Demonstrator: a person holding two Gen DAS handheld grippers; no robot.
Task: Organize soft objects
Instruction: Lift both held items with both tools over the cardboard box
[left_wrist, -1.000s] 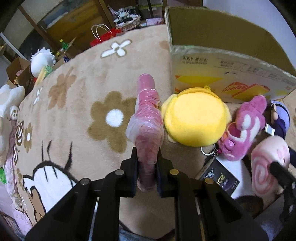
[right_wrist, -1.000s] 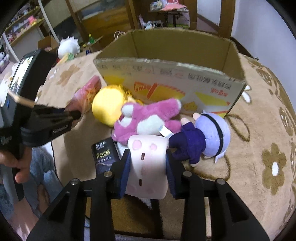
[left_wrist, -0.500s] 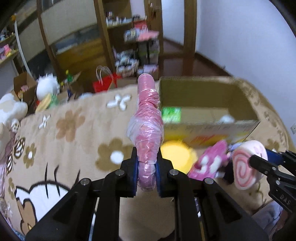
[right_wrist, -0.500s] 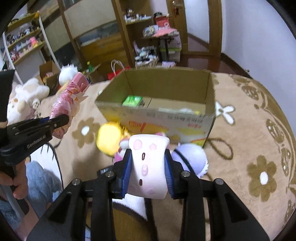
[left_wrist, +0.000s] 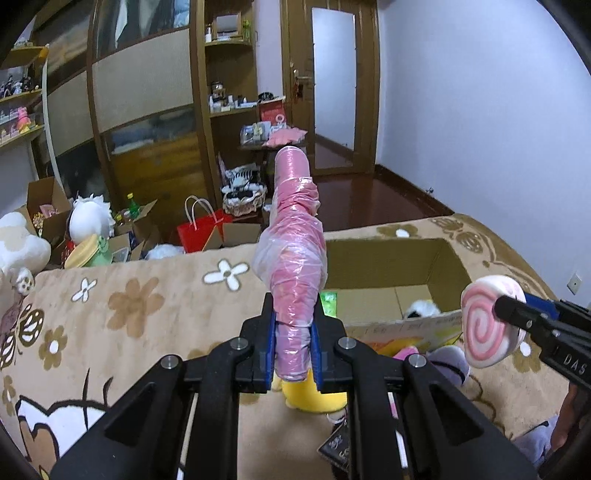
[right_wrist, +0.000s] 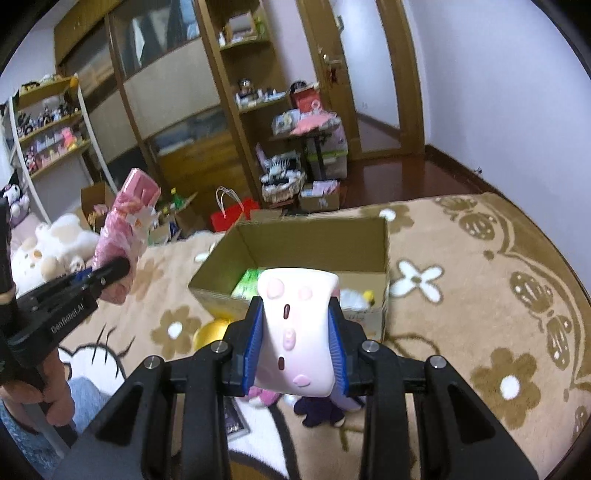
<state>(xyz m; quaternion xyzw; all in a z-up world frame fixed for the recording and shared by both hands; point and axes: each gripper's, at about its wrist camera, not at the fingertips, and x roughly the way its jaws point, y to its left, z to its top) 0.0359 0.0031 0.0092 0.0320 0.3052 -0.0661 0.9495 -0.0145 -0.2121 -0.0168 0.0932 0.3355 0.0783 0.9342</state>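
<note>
My left gripper (left_wrist: 293, 350) is shut on a long pink plastic-wrapped soft toy (left_wrist: 293, 258) and holds it upright in the air in front of the open cardboard box (left_wrist: 391, 258); it also shows in the right wrist view (right_wrist: 125, 229). My right gripper (right_wrist: 295, 354) is shut on a pink-and-white roll-cake plush (right_wrist: 297, 332), whose swirl end shows in the left wrist view (left_wrist: 487, 326). It is raised in front of the box (right_wrist: 306, 243). A yellow plush (left_wrist: 314, 395), a pink plush and a purple-haired doll (right_wrist: 319, 410) lie on the carpet below.
The box holds a green packet (right_wrist: 251, 282) and a white plush (left_wrist: 421, 308). A flowered beige carpet (left_wrist: 147, 302) covers the surface. A red bag (left_wrist: 199, 232), boxes and plush toys crowd the far left. A black tag (left_wrist: 338, 443) lies by the yellow plush.
Both grippers have lifted their toys up off the carpet. The views now look over the box top into the room instead of down at the toy pile.
</note>
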